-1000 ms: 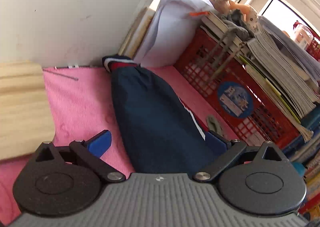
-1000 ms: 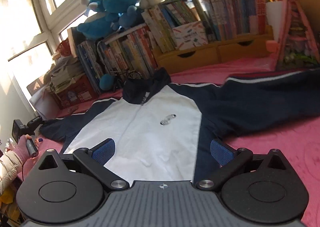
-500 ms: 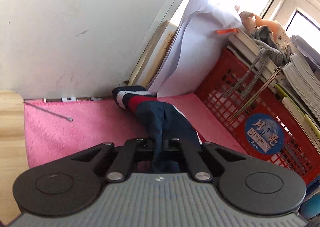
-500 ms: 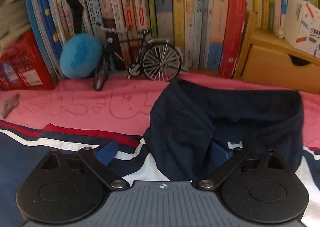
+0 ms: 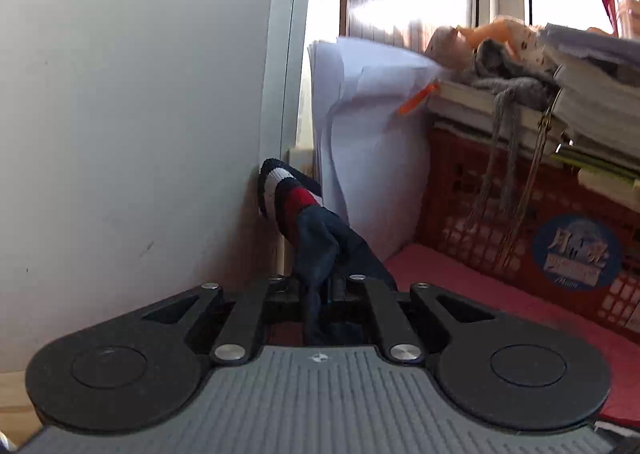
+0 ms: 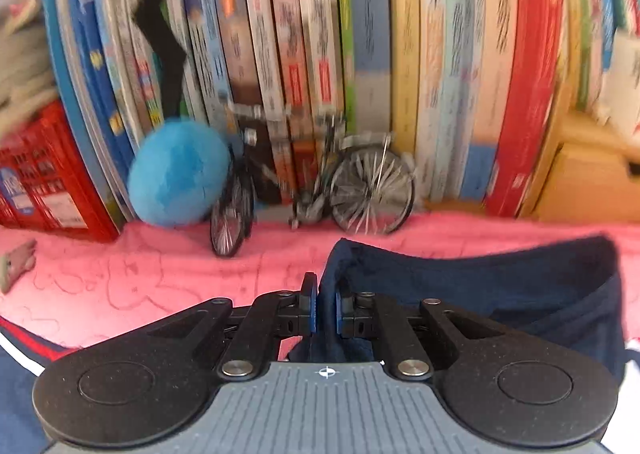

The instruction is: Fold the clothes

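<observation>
Pinching the navy jacket sleeve, the left gripper lifts its striped cuff off the pink cloth. The right gripper has just been closing and now squeezes the navy collar.

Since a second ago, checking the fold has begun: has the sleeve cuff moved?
Yes. The sleeve cuff, pinched in the left claw, has lifted off the pink cloth against the wall.
</observation>
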{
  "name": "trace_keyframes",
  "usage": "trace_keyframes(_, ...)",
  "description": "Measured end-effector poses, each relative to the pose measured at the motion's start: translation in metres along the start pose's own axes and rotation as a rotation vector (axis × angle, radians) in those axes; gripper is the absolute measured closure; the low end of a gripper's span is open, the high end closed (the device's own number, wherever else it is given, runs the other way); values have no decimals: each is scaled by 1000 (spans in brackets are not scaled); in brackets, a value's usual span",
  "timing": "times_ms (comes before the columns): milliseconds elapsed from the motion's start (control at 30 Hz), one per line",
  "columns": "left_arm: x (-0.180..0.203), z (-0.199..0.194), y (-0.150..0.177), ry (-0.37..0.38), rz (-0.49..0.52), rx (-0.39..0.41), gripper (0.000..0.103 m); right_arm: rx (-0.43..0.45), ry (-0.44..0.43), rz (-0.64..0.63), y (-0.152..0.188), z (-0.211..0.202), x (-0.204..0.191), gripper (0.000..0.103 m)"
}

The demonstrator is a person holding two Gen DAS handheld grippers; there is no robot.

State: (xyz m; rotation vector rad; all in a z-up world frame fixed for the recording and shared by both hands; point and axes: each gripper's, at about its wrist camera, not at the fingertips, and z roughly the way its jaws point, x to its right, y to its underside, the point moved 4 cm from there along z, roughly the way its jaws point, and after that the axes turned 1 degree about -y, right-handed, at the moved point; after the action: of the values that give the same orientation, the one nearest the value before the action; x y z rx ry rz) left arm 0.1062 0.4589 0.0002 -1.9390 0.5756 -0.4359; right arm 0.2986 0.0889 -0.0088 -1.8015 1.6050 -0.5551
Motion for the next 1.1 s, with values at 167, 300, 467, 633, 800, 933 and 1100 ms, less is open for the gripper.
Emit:
trace_keyframes(167,-2,9,12,-79,55,-167,55,64,-108,-38,6,-34,-10,45)
trace_keyframes(300,-13,-11,10,-54,-49,-209,51,115,-207,-149,11,-78,-34,26)
trace_keyframes(467,-1,-79,-3,73,25,-76,28,115,-179,-349,50,-97,-70,40)
trace_keyframes(633,31,-148,1,304,181,5,27,157,185,-442,34,-51,-69,39)
trace_keyframes(800,107,-203,48,709,346,-122,30,121,-259,-143,18,-103,-15,4)
trace_keyframes(933,156,-208,94,803,430,-259,43,78,-423,-90,34,-147,43,3)
trace_keyframes(1100,148,-163,107,634,488,-225,46,42,-316,-251,77,-173,114,15)
